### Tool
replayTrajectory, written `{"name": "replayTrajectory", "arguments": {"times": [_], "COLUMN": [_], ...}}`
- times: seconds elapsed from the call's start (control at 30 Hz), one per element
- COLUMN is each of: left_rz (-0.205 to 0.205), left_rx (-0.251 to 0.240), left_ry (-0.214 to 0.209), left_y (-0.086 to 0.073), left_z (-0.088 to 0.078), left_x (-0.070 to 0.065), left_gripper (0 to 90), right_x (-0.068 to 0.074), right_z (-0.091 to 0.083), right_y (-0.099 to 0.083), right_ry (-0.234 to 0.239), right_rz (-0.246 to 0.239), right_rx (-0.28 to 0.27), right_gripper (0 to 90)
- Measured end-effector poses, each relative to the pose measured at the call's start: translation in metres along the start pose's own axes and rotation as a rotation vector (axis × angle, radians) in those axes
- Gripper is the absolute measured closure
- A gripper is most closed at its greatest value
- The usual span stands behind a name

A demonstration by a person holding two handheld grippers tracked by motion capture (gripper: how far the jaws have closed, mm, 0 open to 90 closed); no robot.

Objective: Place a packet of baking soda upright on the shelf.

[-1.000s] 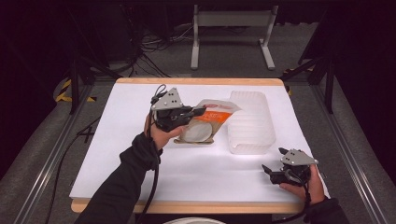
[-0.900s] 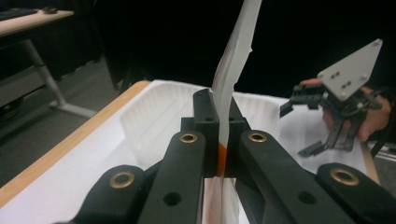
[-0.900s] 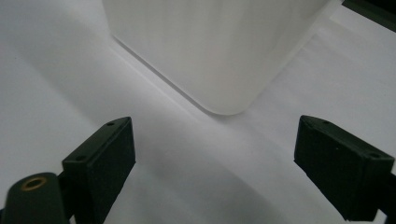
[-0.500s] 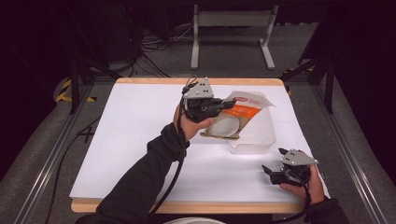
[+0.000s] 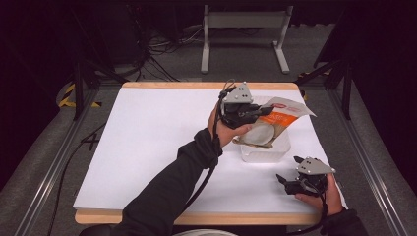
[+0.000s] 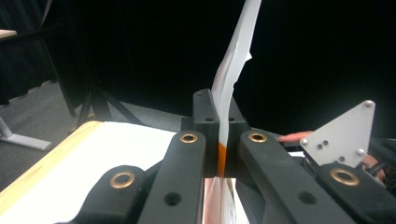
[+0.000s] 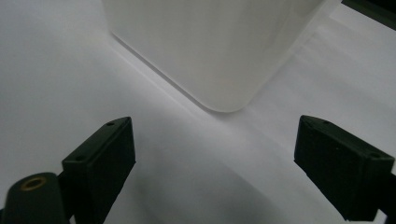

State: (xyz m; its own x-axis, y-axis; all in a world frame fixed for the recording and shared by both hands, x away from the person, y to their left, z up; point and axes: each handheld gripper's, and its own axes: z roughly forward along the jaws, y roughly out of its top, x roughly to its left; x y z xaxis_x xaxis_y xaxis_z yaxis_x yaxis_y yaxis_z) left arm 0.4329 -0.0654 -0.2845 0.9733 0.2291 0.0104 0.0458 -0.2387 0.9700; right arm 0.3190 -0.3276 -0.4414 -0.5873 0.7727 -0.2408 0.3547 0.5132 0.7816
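Note:
My left gripper [image 5: 256, 114] is shut on a flat orange-and-white packet [image 5: 275, 123] and holds it in the air above a clear plastic tub [image 5: 265, 152] at the table's right. In the left gripper view the packet [image 6: 229, 79] stands edge-on, pinched between the two black jaws of that gripper [image 6: 219, 140]. My right gripper [image 5: 289, 178] rests low near the front right of the table, open with nothing between its fingers. The right gripper view shows its jaws wide apart [image 7: 215, 154] with a corner of the tub [image 7: 215, 51] just ahead on the white surface.
The white tabletop [image 5: 147, 142] has a wooden rim [image 5: 196, 216] along the front. Metal rails run along both sides of the table. A light grey frame [image 5: 243, 34] and cables stand on the floor beyond the far edge.
My left hand has carried the packet to the right, from the table's middle to above the tub. The right gripper has stayed where it was.

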Motion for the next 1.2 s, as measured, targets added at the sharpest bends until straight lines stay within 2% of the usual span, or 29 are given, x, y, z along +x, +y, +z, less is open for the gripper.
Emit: {"name": "replayTrajectory", "arguments": {"times": [0.3,0.5,0.67,0.9,1.03,1.13,1.2], "left_rz": [-0.031,-0.080,-0.124,-0.171,-0.198,-0.178,-0.151], "left_rx": [-0.017,-0.052,-0.089,-0.083,-0.092,-0.088,-0.065], "left_ry": [-0.033,-0.073,-0.101,-0.109,-0.115,-0.117,-0.114], "left_y": [-0.003,-0.019,-0.035,-0.063,-0.072,-0.075,-0.074], "left_z": [0.030,0.040,0.037,0.034,0.030,0.024,0.018], "left_x": [-0.005,-0.001,0.004,0.011,0.016,0.017,0.015], "left_gripper": [90.0,90.0,90.0,89.9,89.9,89.9,89.9], "right_x": [0.000,-0.001,0.000,0.000,0.000,0.001,0.001], "right_z": [-0.001,-0.001,-0.001,0.000,0.000,0.000,0.000], "right_y": [0.000,-0.001,-0.001,-0.001,-0.001,-0.001,-0.001], "right_ry": [0.000,0.003,0.007,0.010,0.010,0.010,0.009], "right_rz": [0.002,0.000,-0.001,-0.006,-0.006,-0.006,-0.008], "right_rx": [-0.001,-0.002,0.001,0.007,0.008,0.010,0.009], "right_gripper": [12.7,12.7,12.7,12.7,12.7,12.7,12.7]}}
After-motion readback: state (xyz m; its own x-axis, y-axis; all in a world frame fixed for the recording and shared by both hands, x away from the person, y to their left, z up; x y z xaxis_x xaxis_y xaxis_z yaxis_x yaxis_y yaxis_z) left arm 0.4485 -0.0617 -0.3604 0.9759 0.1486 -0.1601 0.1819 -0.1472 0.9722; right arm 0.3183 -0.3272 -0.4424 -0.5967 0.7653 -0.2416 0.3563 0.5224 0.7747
